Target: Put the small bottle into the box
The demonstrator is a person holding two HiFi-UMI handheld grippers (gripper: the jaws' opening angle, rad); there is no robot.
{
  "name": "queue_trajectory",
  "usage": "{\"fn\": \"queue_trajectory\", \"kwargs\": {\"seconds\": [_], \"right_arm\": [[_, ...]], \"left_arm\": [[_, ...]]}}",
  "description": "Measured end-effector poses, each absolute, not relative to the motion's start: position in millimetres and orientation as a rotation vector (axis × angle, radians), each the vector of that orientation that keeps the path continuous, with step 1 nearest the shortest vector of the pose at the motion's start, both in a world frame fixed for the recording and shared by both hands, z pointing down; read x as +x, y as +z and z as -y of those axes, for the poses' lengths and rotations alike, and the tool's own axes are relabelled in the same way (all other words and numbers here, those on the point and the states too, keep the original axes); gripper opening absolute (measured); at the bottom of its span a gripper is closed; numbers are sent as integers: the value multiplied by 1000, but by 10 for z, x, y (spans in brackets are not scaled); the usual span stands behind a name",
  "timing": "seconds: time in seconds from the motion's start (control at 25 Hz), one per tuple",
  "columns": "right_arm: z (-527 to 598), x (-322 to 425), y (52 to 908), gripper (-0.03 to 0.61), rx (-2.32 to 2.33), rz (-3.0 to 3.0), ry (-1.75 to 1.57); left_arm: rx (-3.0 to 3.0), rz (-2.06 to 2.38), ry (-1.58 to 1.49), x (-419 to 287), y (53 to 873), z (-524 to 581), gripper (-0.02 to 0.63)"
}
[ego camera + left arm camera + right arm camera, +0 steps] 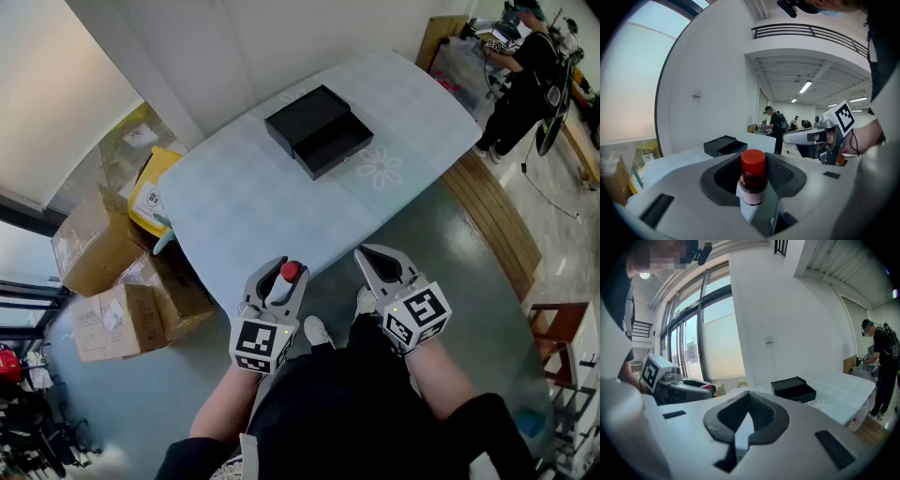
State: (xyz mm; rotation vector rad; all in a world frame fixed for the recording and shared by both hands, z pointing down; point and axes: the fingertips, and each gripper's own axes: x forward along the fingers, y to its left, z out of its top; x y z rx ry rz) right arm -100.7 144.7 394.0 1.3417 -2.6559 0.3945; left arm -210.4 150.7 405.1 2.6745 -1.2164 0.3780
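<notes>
The left gripper [283, 268] is clamped on the small bottle [753, 180], which stands upright between its ribbed pads with the red cap poking above them and the pale, labelled body caught lower down. In the head view the bottle [290, 273] hangs close to the person's body, at the near edge of the table [244, 206] and well apart from the box [319, 131]. The box is black and sits open toward the far end of the flowered cloth, with its empty compartment facing up. The right gripper [746, 420] holds nothing: its jaws are drawn together with no object between them, and it hovers beside the left one. The bottle looks small and light enough that weight should be no concern, and its body appears stiff, though whether it is glass or plastic cannot be told. The likelier trouble is its smooth, round side, which could turn or slide in the pads if the hold is loose or the gripper tips sharply. A grip across the body just under the cap, as it sits now, seems the sound place, since it leaves the base free to go down first. The compartment looks shallow, so a gentle, low release would suit a bottle that might topple or roll.
</notes>
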Motion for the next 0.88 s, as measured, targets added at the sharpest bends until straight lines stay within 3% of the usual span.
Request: {"fn": "queue_trajectory", "kwargs": {"seconds": [0.88], "right_arm": [[-1223, -809, 3878, 9, 1288, 2696, 378]], "left_arm": [[2654, 1258, 388, -1901, 4039, -1267, 156]]}}
